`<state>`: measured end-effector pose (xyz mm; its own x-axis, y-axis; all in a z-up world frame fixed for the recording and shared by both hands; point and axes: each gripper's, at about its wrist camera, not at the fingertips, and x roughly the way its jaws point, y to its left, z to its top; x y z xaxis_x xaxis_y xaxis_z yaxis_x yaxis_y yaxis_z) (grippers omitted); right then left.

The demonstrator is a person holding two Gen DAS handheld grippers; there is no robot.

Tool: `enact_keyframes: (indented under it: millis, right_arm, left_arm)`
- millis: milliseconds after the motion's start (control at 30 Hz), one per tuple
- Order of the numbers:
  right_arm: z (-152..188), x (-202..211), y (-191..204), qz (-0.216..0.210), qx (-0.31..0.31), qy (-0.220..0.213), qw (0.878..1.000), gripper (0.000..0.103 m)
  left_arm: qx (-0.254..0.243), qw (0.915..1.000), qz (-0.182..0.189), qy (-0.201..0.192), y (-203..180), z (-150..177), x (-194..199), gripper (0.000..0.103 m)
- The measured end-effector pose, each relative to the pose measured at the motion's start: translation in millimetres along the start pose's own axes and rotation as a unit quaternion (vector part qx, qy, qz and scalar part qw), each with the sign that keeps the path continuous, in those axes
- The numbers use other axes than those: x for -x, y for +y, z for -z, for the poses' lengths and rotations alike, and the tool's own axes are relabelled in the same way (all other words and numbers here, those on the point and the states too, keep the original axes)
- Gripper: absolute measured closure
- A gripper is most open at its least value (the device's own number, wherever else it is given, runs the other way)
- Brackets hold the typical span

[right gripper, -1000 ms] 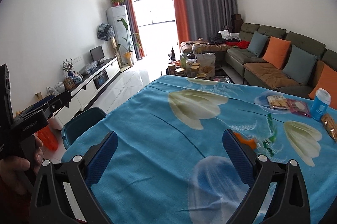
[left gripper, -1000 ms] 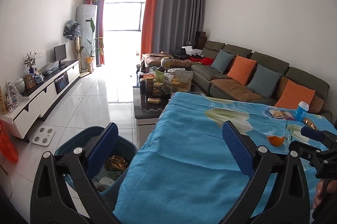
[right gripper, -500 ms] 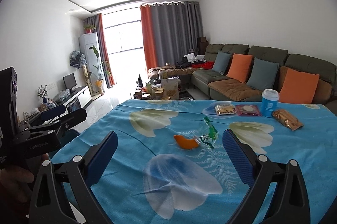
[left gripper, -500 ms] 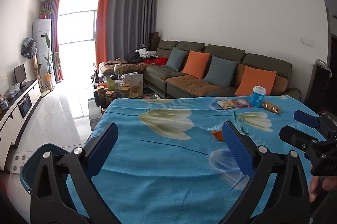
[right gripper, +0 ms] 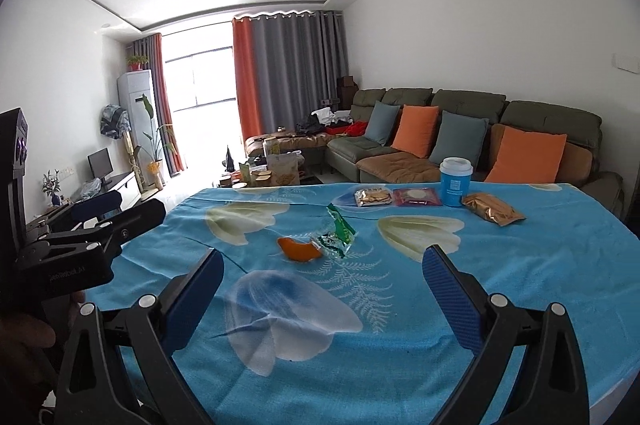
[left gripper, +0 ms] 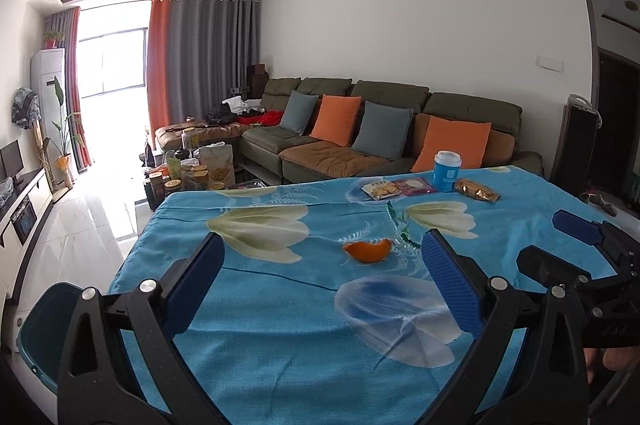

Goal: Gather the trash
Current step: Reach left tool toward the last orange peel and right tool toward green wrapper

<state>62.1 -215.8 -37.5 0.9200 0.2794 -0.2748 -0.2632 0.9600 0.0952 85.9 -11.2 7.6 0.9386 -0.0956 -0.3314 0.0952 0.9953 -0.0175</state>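
Note:
An orange peel (left gripper: pixel 367 250) lies mid-table on the blue flowered cloth (left gripper: pixel 260 345); it also shows in the right wrist view (right gripper: pixel 299 250). A crumpled green and clear wrapper (right gripper: pixel 336 237) lies just right of it, seen thin in the left wrist view (left gripper: pixel 400 229). My left gripper (left gripper: pixel 322 285) is open and empty, short of the peel. My right gripper (right gripper: pixel 322 285) is open and empty, also short of the peel. A blue bin (left gripper: pixel 44 329) stands off the table's left edge.
At the table's far side stand a blue cup (right gripper: pixel 456 182), two flat snack packets (right gripper: pixel 374 196) and a gold packet (right gripper: pixel 492 208). A sofa (left gripper: pixel 400 129) with cushions is behind, and a cluttered coffee table (left gripper: pixel 192 173) lies beyond.
Both grippers swung right from the bin side toward the table's middle. The peel and wrapper now sit ahead between the fingers. Both stayed open.

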Motion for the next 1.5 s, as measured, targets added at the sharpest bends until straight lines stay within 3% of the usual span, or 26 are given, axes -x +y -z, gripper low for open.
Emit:
enact_keyframes:
  millis: [133,567,967,1267,1500]
  right_arm:
    - [1.9,2.4,-3.8,0.008,0.001,-0.002,1.0,0.007]
    - [-7.6,-31.5,-10.5,0.012,0.006,0.029,0.999,0.007]
    - [-22.2,-113.0,-20.9,-0.006,0.041,0.121,0.992,0.007]
    - [-21.7,-173.1,-13.9,-0.027,0.096,0.193,0.976,0.007]
    - [-19.2,-196.8,-14.5,-0.033,0.115,0.217,0.969,0.012]
  left_arm:
    - [-0.001,1.0,0.003,-0.007,-0.6,0.2,1.9,0.006]
    - [-0.004,0.9996,0.011,0.027,5.3,3.0,-26.2,0.006]
    - [0.008,0.9974,0.012,0.071,16.1,-5.6,-88.8,0.006]
    - [0.025,0.9914,0.029,0.125,14.7,-2.8,-139.7,0.006]
    - [0.035,0.9884,0.032,0.145,16.5,0.6,-163.0,0.006]
